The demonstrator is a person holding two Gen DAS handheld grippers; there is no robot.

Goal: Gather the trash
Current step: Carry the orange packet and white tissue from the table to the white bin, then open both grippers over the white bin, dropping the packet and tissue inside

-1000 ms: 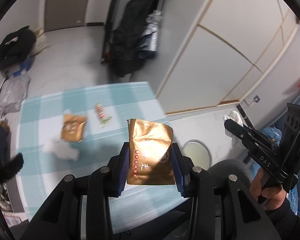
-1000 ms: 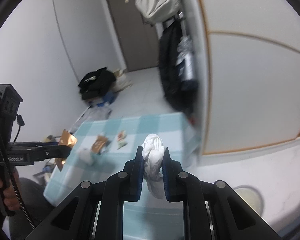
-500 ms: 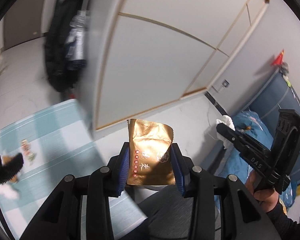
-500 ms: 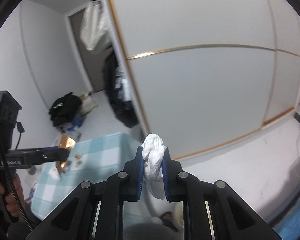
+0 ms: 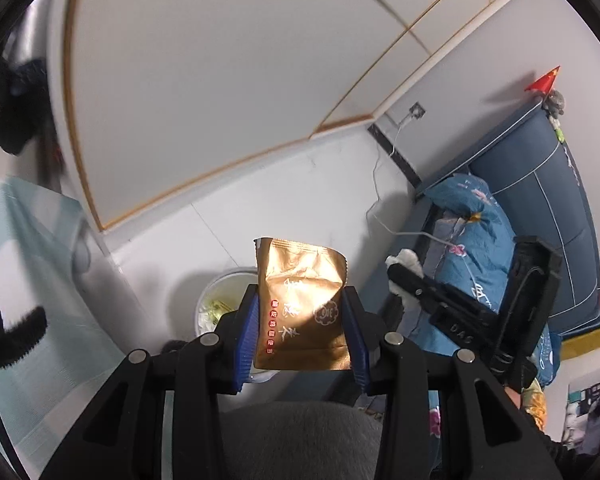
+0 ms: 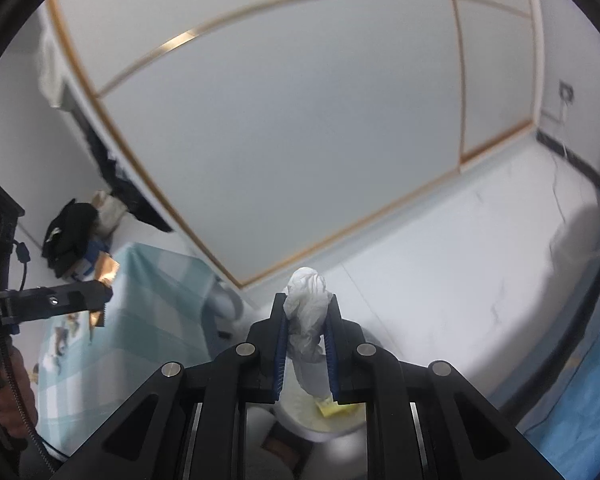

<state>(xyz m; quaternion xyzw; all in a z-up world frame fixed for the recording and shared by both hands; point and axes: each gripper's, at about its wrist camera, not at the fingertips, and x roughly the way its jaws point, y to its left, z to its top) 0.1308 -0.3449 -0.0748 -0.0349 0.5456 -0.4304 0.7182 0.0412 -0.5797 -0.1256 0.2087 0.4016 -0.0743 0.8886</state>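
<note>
My left gripper (image 5: 300,312) is shut on a gold snack wrapper (image 5: 302,300) with red print, held upright above a white trash bin (image 5: 220,304) on the floor. My right gripper (image 6: 307,320) is shut on a crumpled white tissue (image 6: 306,312), and it hangs over the same bin (image 6: 324,420), where a yellow scrap lies inside. The right gripper with the tissue (image 5: 404,264) shows at the right of the left wrist view. In the right wrist view the left gripper (image 6: 104,296) with the gold wrapper (image 6: 106,272) shows at the left.
A table with a blue-and-white checked cloth (image 6: 140,320) stands left of the bin, with small bits of trash on it. White wardrobe doors (image 5: 220,80) stand behind. A blue sofa with a floral quilt (image 5: 500,240) is at the right. My grey-clad knee (image 5: 300,440) is below.
Both grippers swung right and down, away from the checked table to above the white bin. Each keeps its hold: wrapper in the left, tissue in the right.
</note>
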